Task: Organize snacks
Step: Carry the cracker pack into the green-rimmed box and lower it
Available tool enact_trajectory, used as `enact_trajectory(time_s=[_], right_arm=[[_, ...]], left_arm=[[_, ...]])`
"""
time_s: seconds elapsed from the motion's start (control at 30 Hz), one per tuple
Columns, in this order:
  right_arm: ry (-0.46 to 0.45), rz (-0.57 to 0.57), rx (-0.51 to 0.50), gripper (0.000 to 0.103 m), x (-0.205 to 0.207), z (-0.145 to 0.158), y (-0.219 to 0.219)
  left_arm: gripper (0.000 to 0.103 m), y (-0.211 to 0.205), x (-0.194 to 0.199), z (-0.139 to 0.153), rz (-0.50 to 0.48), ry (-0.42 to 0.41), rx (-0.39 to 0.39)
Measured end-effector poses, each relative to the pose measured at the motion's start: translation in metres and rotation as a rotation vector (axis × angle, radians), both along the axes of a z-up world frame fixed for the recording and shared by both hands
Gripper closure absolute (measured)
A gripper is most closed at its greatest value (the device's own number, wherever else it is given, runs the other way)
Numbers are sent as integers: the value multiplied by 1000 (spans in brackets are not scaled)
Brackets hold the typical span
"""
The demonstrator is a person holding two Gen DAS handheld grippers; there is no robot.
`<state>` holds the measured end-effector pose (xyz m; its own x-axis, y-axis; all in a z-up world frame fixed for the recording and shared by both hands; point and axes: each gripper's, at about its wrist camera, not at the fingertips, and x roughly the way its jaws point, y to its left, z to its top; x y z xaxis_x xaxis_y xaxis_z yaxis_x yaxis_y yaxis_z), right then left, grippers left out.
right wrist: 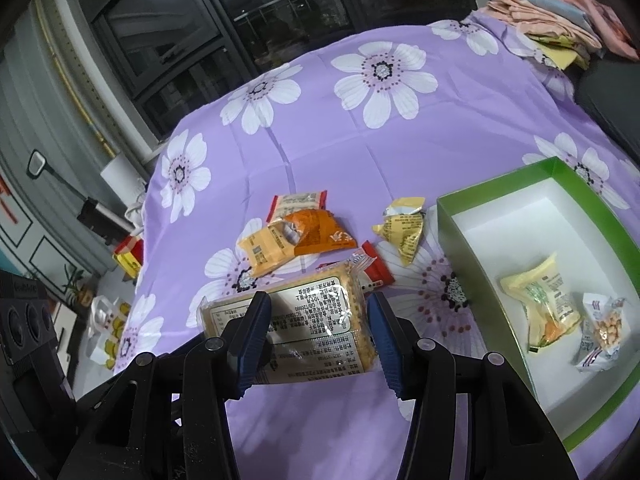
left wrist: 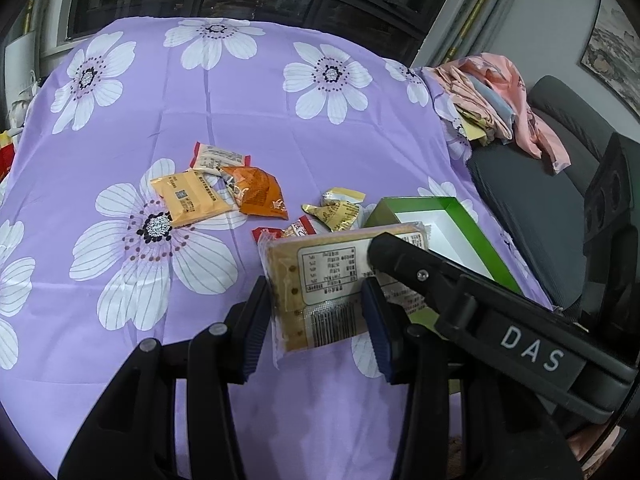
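Left wrist view: we are gripping the cracker pack (left wrist: 320, 280) with the left gripper (left wrist: 318, 320), its fingers (left wrist: 256, 320) clenched on the pack's near end, pack lifted above the purple flowered sheet (left wrist: 240, 80). We are also reaching across with the right gripper (left wrist: 384, 244), its black arm covering the pack's right edge. The green box (left wrist: 472, 236) is sitting just behind and right of the pack. Loose snacks are lying beyond: the yellow packet (left wrist: 192, 198), the orange packet (left wrist: 258, 192), the gold triangular packet (left wrist: 336, 210), and a red-ended packet (left wrist: 288, 232) partly hidden under the pack.

Right wrist view: we are clamping the same cracker pack (right wrist: 288, 320) from its long side, right gripper (right wrist: 316, 332) fingers (right wrist: 254, 332) pressing both edges. The green box (right wrist: 452, 220) is on the right, already holding a pale yellow snack bag (right wrist: 548, 300) and a white peanut bag (right wrist: 600, 328).

Risks, as we judge them: both grippers pulling apart could tear the thin wrapper or crush crackers; releasing one side early could let the slick pack swing or slip onto the sheet. Moving right, the pack could be catching the box's near wall or landing on the two bags. The folded clothes (right wrist: 560, 12) are well clear.
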<state>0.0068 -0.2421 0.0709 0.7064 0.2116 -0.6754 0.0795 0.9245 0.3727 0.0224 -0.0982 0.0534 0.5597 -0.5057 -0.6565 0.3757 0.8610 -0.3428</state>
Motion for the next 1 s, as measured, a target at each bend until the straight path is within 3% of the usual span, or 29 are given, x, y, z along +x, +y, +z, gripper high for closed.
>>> enact_trajectory(time_s=[0.57,0.8,1.0], right_arm=[[-25,-118,23,50,-7,14,-41],[-96,-234,8,50,-9,55,-75],[-123,-311,23,50,-15,49,-105]], left_arm=[[59,-45,9,18,-95,-49,-1],[60,-79,20,57,-191,-133,-36],[60,-113,25,54,-274,-149,-21]])
